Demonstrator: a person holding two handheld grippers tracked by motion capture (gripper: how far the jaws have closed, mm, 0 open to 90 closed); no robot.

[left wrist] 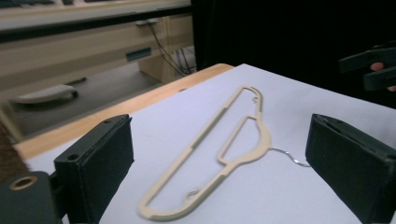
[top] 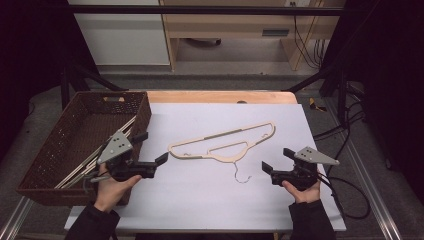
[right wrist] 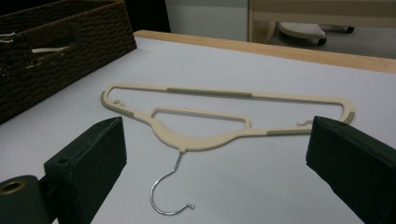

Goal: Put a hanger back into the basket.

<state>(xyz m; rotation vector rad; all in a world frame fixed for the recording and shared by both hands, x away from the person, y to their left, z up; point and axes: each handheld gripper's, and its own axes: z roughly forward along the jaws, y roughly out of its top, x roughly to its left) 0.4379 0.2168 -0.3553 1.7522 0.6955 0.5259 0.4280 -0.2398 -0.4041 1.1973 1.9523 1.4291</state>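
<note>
A cream plastic hanger (top: 235, 132) with a wire hook (top: 240, 176) lies flat on the white table sheet (top: 200, 195), its hook pointing toward the near edge. My left gripper (top: 154, 148) hovers open just left of the hanger's left end, beside the basket, with nothing between its jaws. My right gripper (top: 276, 159) stands open to the right of the hook, also with nothing in it. The left gripper view looks along the hanger (left wrist: 264, 140) between the open gripper's (left wrist: 222, 144) jaws. From the right gripper (right wrist: 217, 140), the hanger (right wrist: 201, 142) and its hook (right wrist: 163, 196) lie just ahead.
A dark woven basket (top: 142, 115) stands at the table's left side with several pale hangers (top: 90, 162) lying in it. A wooden strip (top: 220, 96) runs along the table's far edge. Cables (top: 350, 190) trail off to the right.
</note>
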